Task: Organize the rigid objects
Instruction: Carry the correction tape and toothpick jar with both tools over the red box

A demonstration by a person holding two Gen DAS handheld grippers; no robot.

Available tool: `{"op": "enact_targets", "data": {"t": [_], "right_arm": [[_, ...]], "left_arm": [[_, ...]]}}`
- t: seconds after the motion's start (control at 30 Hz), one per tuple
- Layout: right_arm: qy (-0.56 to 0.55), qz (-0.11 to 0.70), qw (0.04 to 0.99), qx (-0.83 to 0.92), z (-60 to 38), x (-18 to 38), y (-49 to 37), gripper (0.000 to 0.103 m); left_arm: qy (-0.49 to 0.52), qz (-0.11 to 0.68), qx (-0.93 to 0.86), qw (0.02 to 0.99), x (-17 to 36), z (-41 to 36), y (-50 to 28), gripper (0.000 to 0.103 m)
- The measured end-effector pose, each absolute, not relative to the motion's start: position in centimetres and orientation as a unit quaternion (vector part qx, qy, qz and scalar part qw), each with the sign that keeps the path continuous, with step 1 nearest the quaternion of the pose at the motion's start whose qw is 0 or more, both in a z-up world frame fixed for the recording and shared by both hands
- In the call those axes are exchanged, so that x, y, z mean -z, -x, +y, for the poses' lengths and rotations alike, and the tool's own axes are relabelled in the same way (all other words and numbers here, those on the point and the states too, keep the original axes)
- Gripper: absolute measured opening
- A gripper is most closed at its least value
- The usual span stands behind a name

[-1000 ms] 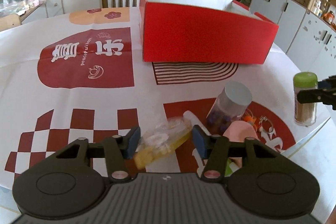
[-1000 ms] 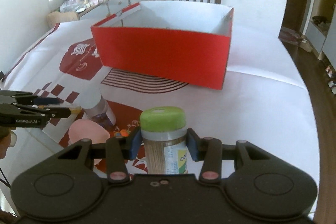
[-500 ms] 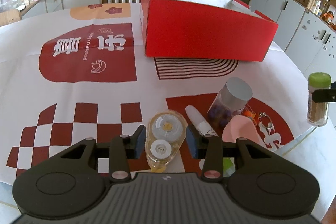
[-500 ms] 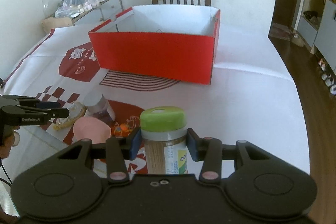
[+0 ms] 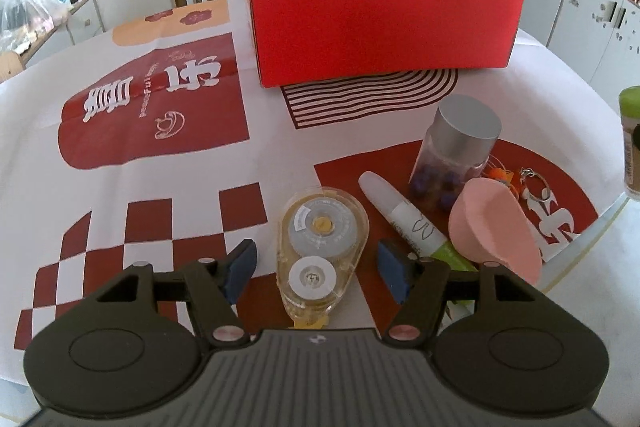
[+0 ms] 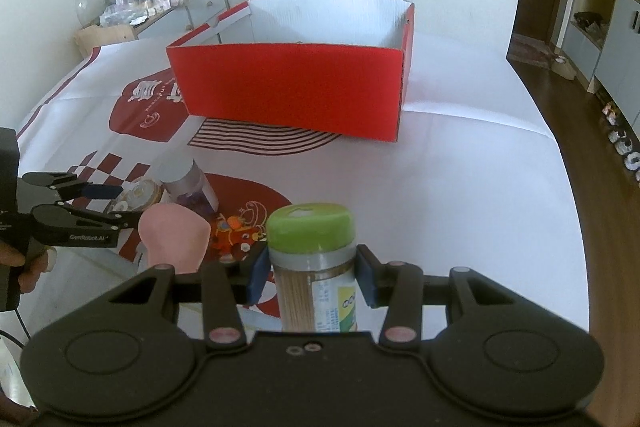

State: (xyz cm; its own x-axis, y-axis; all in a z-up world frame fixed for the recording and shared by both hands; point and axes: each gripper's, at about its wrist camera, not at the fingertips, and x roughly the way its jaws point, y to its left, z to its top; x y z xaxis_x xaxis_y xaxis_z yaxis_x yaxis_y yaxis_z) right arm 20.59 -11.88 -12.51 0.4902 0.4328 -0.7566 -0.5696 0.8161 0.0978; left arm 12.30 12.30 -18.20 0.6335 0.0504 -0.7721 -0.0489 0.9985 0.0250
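Left wrist | left claw opening around one tape dispenser | right claw grips one jar

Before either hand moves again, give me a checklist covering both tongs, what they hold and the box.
1. Right tongs clamped on the toothpick jar: ok, both pads press its sides.
2. Jar's green lid on: ok.
3. Left tongs on the correction tape dispenser: not ok, jaws opening, pads clear of it; it lies flat on the tablecloth.
4. Red box open at the top: ok.
5. Room inside the box: cannot tell, its floor is hidden.
6. Space around the dispenser: not ok, a white pen lies close beside the right-hand pad.
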Motion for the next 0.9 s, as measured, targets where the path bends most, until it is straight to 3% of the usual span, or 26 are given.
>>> {"op": "enact_targets", "data": {"t": [0.2, 0.53, 0.9], "right_arm": [[0.085, 0.416, 0.858, -0.289, -11.8, 12.7, -20.5, 0.044], [0.083, 0.416, 0.858, -0.288, -11.5, 12.2, -20.6, 0.044], [0.087, 0.402, 0.863, -0.294, -10.7, 9.2, -22.1, 0.044]], "left_arm": [[-0.004, 0.423, -0.024, 0.906, 18.1, 11.9, -12.8, 0.049], [0.025, 0.423, -0.034, 0.905, 17.5, 12.4, -12.6, 0.048], [0.051, 0.390, -0.033, 0.919, 12.4, 13.1, -13.2, 0.048]]}}
